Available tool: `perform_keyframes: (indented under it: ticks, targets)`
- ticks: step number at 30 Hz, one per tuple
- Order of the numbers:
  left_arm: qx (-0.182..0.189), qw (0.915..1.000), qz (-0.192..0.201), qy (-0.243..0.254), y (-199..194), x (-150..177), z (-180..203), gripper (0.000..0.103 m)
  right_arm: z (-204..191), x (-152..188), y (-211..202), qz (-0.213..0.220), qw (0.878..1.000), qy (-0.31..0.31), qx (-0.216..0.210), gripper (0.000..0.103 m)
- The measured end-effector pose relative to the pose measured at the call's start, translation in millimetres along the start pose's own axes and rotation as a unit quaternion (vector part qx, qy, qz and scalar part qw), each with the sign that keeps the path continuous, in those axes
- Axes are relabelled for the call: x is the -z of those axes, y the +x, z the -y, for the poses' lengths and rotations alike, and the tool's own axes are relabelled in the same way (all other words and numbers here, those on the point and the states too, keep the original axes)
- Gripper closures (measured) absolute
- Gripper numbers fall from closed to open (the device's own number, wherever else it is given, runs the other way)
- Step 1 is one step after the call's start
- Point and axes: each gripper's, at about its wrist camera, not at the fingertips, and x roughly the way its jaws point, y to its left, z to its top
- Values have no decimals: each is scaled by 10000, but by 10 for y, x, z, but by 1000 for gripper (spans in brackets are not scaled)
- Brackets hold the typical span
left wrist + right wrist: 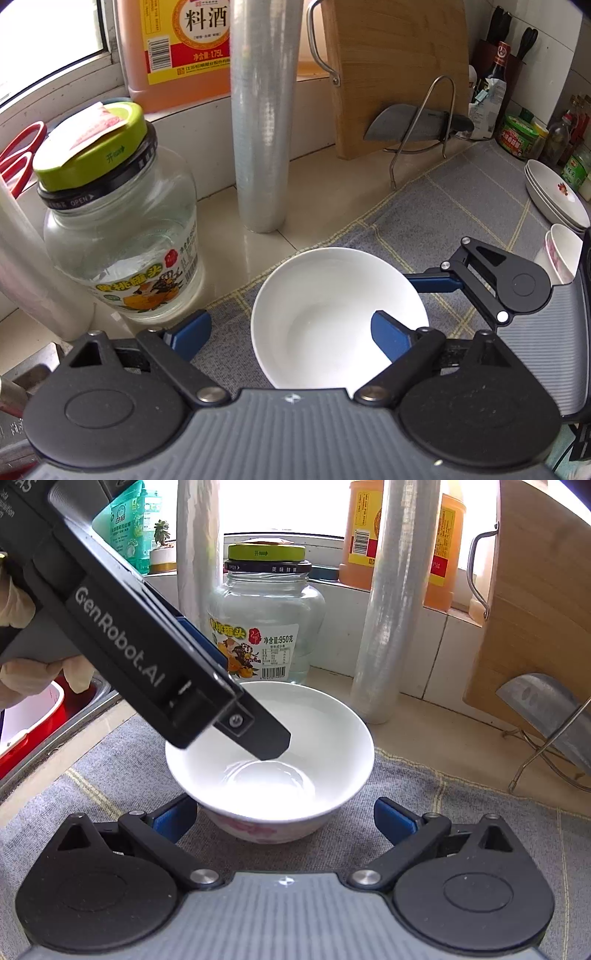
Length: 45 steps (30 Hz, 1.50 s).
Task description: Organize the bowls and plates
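Observation:
A white bowl [332, 306] with a pink flower pattern on its outside [269, 760] stands upright on a grey checked mat [461, 206]. My left gripper [291, 334] is open astride the bowl's near rim. One of its fingers [391, 336] is inside the bowl, the other is outside with a gap to the wall. In the right wrist view that inner finger [271, 738] dips into the bowl. My right gripper [286, 818] is open, with a finger low on either side of the bowl and neither touching it.
Stacked white plates [554, 195] and nested bowls [561, 254] sit at the mat's right end. A glass jar [122, 240], a film roll [262, 129], a cutting board [395, 74] and a cleaver on a wire rack [406, 125] stand behind. A sink with a red basin [29, 716] lies to the left.

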Motion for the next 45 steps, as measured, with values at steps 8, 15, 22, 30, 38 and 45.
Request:
perform_keyframes:
  ticks: [8,15,22,30,38,45]
  targets:
    - [220,9995,-208,91,90,-84,10,44,26,-29,-29,233,9995,38,-188,4]
    - [252,9993,-257,79,126,-115,-21,48,23,-27,-30,249,9993,47,-266,8]
    - [257,9992,-295,85,153,-122,-14,48,7,-21,-55,225,9994,47,-247,8]
    - [308,9990,-266,160,109,-120,19,49,-34,-38,-75,103,9998,3,-152,8]
    - [339,9990,-228,206,-25,-72,90,49,-87,-51,-197,-34,9999,0,-122,8]
    - [348,9987,-152,342,-225,-12,258,49,-147,-70,-413,-149,9998,50,-118,8]
